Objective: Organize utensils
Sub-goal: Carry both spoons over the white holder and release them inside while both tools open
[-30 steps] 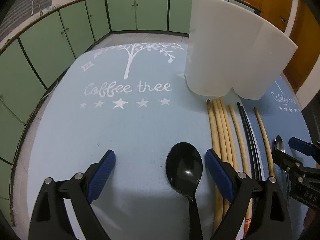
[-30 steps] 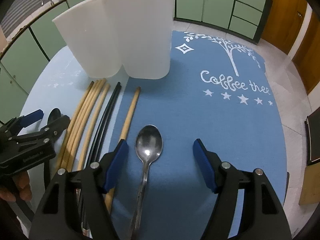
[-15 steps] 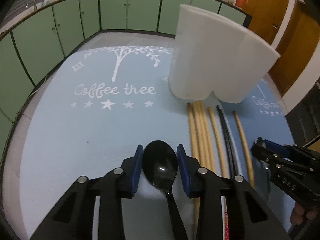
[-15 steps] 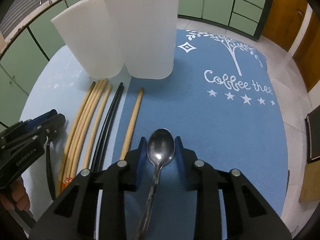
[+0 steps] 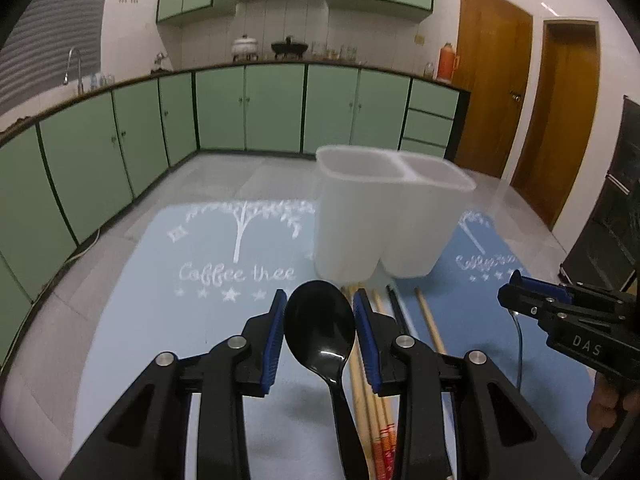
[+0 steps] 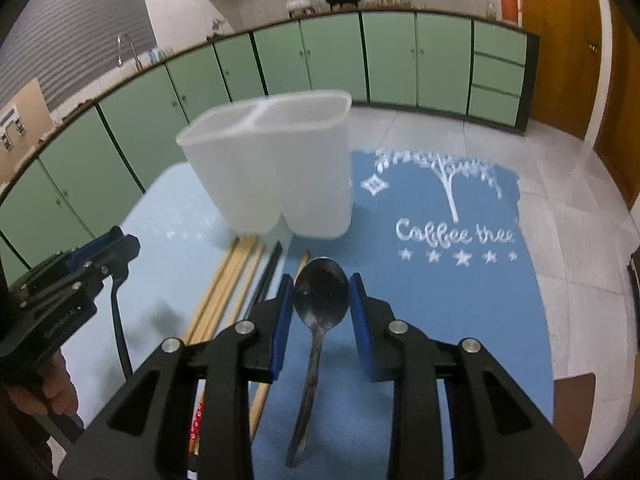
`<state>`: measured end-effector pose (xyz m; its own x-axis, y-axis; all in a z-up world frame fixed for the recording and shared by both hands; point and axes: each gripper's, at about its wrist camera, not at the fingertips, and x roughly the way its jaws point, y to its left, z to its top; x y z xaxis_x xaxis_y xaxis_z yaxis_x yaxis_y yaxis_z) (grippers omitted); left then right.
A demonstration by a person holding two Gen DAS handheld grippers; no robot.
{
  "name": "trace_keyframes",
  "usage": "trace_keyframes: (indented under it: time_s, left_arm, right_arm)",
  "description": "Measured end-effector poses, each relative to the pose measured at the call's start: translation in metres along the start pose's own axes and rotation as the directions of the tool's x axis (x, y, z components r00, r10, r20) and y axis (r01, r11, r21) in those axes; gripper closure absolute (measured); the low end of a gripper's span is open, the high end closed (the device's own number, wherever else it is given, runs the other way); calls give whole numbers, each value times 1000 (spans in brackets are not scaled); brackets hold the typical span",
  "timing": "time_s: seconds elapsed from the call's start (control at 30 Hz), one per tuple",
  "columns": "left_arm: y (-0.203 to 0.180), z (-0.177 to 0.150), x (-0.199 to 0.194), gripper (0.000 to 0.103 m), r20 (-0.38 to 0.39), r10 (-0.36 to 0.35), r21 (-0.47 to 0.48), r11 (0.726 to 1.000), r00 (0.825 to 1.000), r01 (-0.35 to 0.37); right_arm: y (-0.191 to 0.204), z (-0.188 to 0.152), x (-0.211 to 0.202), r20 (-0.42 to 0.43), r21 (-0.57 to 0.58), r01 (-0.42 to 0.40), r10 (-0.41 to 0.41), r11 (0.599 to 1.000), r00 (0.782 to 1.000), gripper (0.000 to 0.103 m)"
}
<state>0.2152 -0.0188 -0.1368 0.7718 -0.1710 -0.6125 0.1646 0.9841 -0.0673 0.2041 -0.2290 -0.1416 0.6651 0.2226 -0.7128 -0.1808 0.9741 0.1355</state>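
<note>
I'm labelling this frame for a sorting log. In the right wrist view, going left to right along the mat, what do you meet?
Left claw → tan chopsticks → black chopsticks → metal spoon in the right claw → "Coffee tree" lettering.

Each wrist fisheye looks forward along its own fingers, low and close over the blue mats. Both share the translucent white two-compartment plastic holder (image 5: 390, 216) (image 6: 272, 168) at centre frame, green cabinets behind.
</note>
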Motion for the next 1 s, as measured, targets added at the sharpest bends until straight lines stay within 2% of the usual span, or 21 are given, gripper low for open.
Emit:
trace_keyframes:
  time_s: [0.27,0.47,0.53,0.67,0.77,0.9,1.0]
  left_arm:
    - [-3,10,-10,69,60,-7,0,1000,998,7]
    - [-4,46,-19,69,159,-28,-7,1000,987,30]
    - [-6,63,-20,69,195,-32,0,999,980,33]
    - [-11,105,-19,69,294,-40,22,999,955,35]
    - [-16,134,-12,69,347,-44,36,999,937,34]
    - [-21,162,9,69,397,-39,38,999,917,26]
    - [-21,169,30,69,408,-33,36,999,913,19]
  right_arm:
    - [-1,15,-22,83,-7,-35,36,999,996,76]
    - [-2,53,-45,184,-39,-58,65,998,981,76]
    - [-4,73,-51,222,-51,-66,76,997,972,76]
    - [-11,110,-60,287,-52,-101,112,993,951,76]
    - [-14,138,-59,338,-60,-86,101,994,936,76]
    - [-20,167,-42,369,-48,-88,100,995,924,76]
    - [-22,179,-22,394,-54,-49,67,997,917,76]
